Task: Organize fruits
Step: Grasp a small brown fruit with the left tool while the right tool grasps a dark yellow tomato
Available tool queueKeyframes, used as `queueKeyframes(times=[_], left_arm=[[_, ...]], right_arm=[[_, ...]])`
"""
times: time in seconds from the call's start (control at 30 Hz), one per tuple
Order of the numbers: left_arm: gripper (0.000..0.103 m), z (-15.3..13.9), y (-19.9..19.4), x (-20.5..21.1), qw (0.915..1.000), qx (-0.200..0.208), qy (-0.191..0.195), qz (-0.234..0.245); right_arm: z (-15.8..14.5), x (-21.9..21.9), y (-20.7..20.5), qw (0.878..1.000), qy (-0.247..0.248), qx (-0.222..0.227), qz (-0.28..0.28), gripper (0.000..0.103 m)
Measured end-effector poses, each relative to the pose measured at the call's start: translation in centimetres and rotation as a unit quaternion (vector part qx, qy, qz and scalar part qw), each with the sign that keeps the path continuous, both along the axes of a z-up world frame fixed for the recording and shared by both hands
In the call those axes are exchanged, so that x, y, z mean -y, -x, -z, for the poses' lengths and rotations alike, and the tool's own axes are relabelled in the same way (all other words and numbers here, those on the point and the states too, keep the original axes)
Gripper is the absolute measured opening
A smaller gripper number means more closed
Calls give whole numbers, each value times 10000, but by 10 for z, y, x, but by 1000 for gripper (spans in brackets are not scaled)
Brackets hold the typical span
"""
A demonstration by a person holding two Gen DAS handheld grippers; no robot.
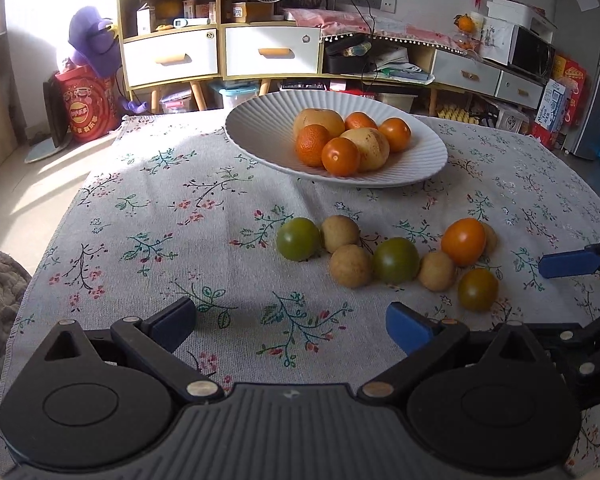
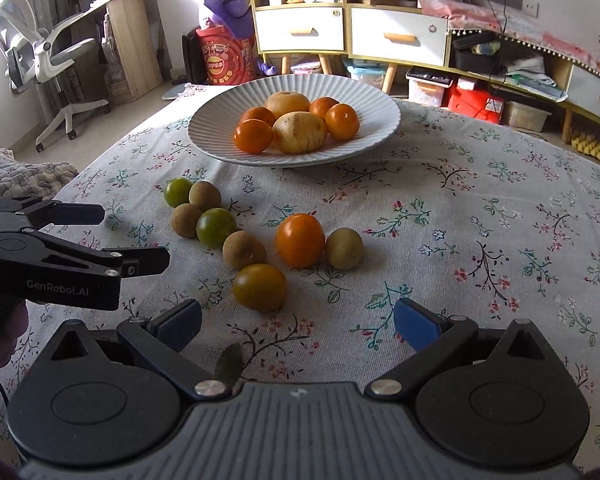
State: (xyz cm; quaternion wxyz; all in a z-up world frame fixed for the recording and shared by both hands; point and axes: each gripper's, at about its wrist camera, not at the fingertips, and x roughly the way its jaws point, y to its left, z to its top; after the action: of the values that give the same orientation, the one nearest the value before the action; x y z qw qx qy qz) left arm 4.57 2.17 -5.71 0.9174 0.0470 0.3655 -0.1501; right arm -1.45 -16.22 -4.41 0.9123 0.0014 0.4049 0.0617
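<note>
Counter with floral cloth. White ribbed plate at the far side holds oranges and pale fruits. Loose fruit cluster on the cloth nearer: green, brown, one orange tomato. Left gripper spread wide, holding nothing, near the cluster's left. Right gripper also wide, nothing held, just short of the yellowish fruit.

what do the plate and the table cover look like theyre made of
Plate: likely glazed ceramic, white with a soft sheen and fine ridges fanning out to the rim.
Table cover: woven fabric, perhaps linen or cotton, matte grey with a printed flower pattern; visible weave and a stitched edge.
</note>
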Motion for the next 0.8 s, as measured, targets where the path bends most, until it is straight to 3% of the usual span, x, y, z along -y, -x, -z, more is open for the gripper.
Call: queueKeyframes(times=[0.17, 0.23, 0.47, 0.8], left_arm=[[87, 1, -1, 2, 9998, 99, 141, 86], [80, 0, -3, 6, 9998, 88, 127, 148], [62, -1, -11, 17, 9993, 28, 114, 347], [36, -2, -17, 21, 9988, -124, 243, 406]], right_arm=[[5, -6, 6, 9997, 65, 118, -195, 100], [5, -10, 7, 9996, 76, 145, -250, 98], [5, -18, 6, 9990, 117, 166, -407, 79], [2, -18, -1, 9991, 82, 98, -392, 60]])
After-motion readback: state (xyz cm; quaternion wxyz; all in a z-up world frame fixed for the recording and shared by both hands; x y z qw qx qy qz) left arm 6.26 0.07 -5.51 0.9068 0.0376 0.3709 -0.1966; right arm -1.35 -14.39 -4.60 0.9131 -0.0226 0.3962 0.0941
